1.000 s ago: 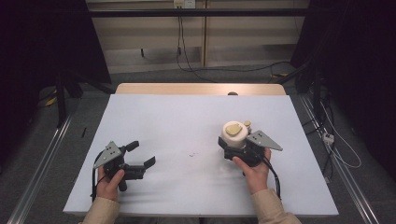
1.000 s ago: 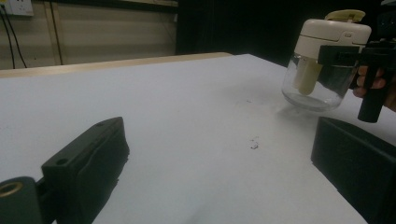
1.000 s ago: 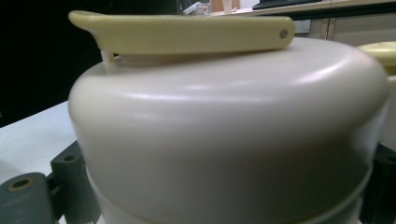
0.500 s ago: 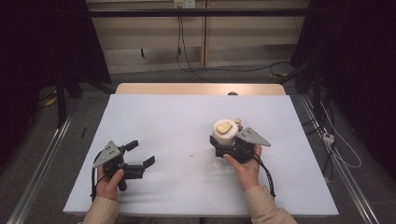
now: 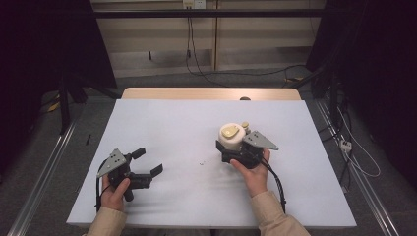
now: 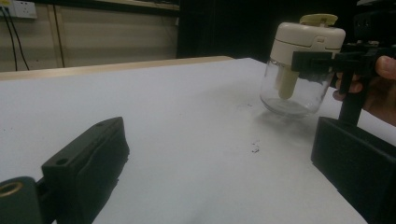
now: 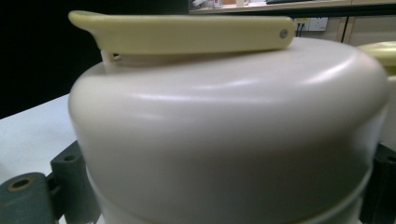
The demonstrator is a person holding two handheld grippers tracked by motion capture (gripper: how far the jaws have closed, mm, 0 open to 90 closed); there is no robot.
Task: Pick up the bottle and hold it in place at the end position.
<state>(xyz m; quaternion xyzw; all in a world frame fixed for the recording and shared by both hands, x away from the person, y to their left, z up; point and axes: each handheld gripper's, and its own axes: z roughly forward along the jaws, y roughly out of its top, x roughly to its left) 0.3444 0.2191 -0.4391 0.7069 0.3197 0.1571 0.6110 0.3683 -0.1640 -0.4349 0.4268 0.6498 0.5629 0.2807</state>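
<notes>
Right gripper (image 5: 235,147) clamps a cream-lidded glass jar (image 5: 231,137), upright, just off the table (image 5: 162,123). Left gripper (image 5: 147,164), jaws open and empty, rests well apart to the jar's left.

A white sheet (image 5: 167,128) covers the wooden table (image 5: 206,93), whose far edge shows bare. A few dark specks (image 5: 202,162) lie near the sheet's middle. Black cables (image 5: 196,59) hang down the pale wall panels behind, below a socket (image 5: 193,4).
</notes>
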